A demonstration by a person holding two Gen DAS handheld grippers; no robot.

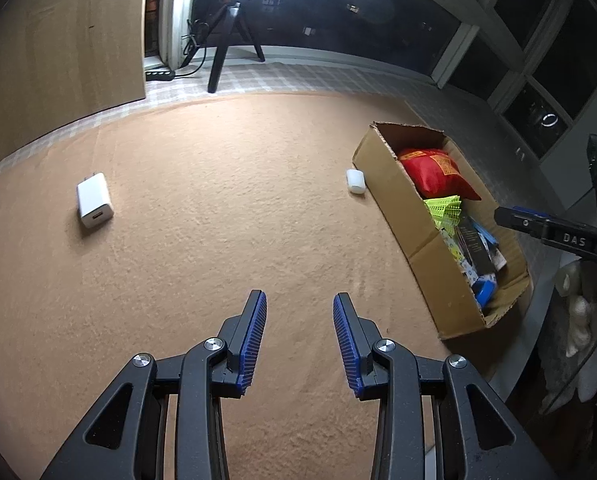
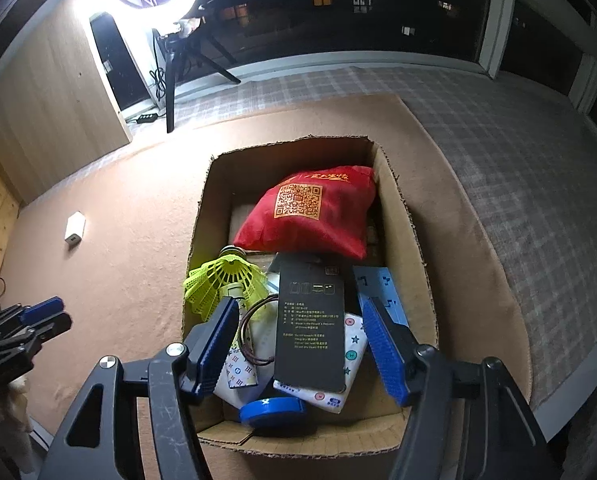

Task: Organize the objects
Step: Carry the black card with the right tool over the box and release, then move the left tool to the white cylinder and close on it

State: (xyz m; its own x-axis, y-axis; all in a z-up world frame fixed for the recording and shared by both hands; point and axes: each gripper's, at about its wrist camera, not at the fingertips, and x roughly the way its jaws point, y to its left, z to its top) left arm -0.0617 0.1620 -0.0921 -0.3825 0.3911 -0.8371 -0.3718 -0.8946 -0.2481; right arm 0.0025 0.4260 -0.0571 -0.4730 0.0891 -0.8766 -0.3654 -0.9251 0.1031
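White plastic is what remains on the carpet: a charger block (image 1: pixel 95 201) lying flat well to the left, and a small rounded case (image 1: pixel 355 181) just beside the cardboard box's (image 1: pixel 394 216) left wall. I judge both light, hard and smooth, so they could skid or squirt out of a careless pinch. I would take the charger across its two broad flat faces, and the case across its narrower width, low down near the carpet.

My left gripper (image 1: pixel 299 336) hangs over bare tan carpet (image 1: pixel 218 208) with its blue pads spread and nothing between them. My right gripper (image 2: pixel 298 344) is over the near end of the box, jaws apart and pinching nothing; beneath it lie a black packet (image 2: pixel 310 320), a yellow-green shuttlecock (image 2: pixel 226 276), patterned tissue packs (image 2: pixel 338 372) and a blue disc (image 2: pixel 272 410), with a red bag (image 2: pixel 310 212) at the far end.

The box looks fairly full, so I would guess only the two white pieces are left to gather. Beyond the carpet are a checked mat (image 2: pixel 518 140) and a tripod (image 1: pixel 222 52) under a bright lamp.
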